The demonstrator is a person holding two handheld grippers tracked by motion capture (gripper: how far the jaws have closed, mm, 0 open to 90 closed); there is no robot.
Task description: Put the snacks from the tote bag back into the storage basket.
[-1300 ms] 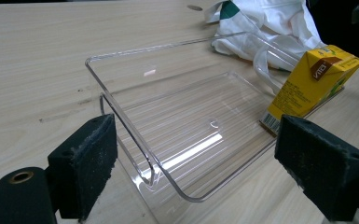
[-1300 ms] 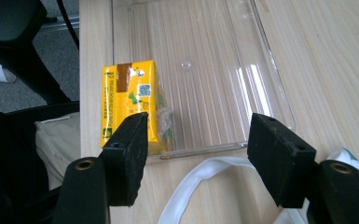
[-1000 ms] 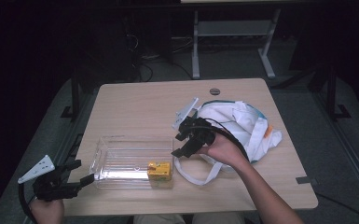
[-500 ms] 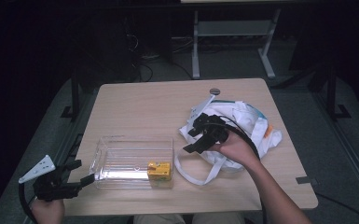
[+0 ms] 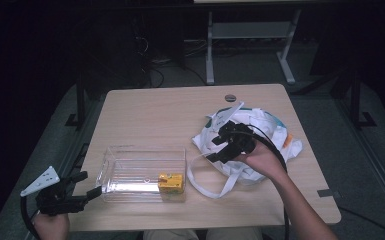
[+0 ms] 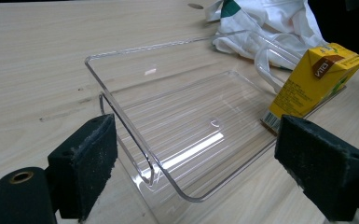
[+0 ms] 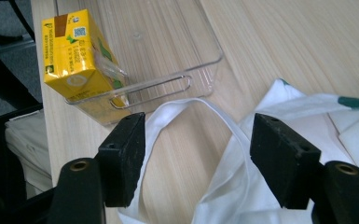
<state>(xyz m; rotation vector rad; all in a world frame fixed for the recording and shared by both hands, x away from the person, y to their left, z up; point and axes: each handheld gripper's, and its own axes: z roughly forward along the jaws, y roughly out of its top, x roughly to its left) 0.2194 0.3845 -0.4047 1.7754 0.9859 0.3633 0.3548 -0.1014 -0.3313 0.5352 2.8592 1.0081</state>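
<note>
Right claw (image 5: pixel 215 148) shifted over bag (image 5: pixel 275 135), carton (image 5: pixel 171 183) near

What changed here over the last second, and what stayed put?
The right tongs drew back from over the clear tray toward the white tote bag. Their jaws have just been opening, with nothing gripped; the bag's strap lies below them. The left tongs stayed open at the tray's end, and the yellow carton stayed in the tray.

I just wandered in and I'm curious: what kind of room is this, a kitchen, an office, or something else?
Most likely a lab or workshop set up for recording hand tasks, not a kitchen. A person works a hand-held gripper with a trailing cable at a plain wooden table. Behind it, cables lie on a dark floor by a metal stand.
</note>
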